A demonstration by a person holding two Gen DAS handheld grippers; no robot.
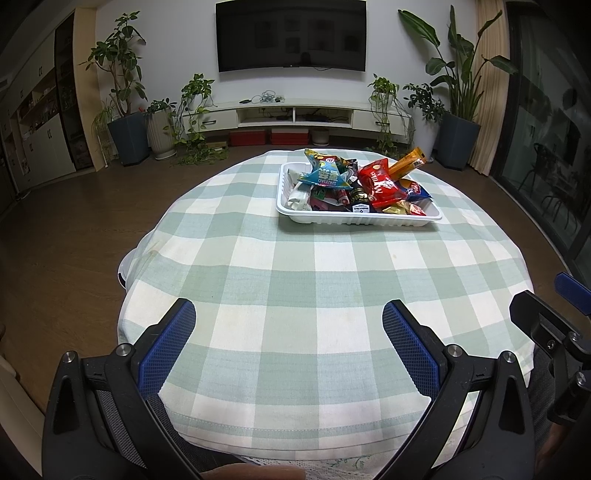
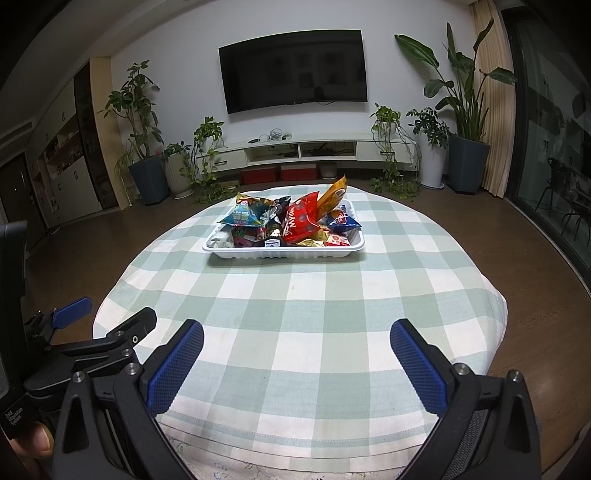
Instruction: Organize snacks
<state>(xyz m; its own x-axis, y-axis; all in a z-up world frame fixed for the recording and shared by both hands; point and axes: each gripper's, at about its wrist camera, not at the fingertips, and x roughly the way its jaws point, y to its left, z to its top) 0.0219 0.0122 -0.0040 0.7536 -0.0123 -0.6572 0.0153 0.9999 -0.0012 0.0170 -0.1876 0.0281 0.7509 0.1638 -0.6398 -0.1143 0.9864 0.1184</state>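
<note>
A white plastic tray point(image 1: 354, 220) stands on the far part of a round table with a green-and-white checked cloth point(image 1: 295, 280). It is piled with snack packets: a blue packet point(image 1: 325, 177), a red packet point(image 1: 382, 186) and an orange packet point(image 1: 406, 164) that sticks up at the back. The tray point(image 2: 284, 253) and the red packet point(image 2: 301, 221) also show in the right wrist view. My left gripper point(image 1: 288, 325) is open and empty above the near table edge. My right gripper point(image 2: 295, 338) is open and empty beside it, far from the tray.
The right gripper's fingers point(image 1: 546, 321) show at the right edge of the left wrist view; the left gripper's fingers point(image 2: 74, 312) show at the left of the right wrist view. Wooden floor surrounds the table. A TV point(image 1: 291, 35), a low cabinet and potted plants line the far wall.
</note>
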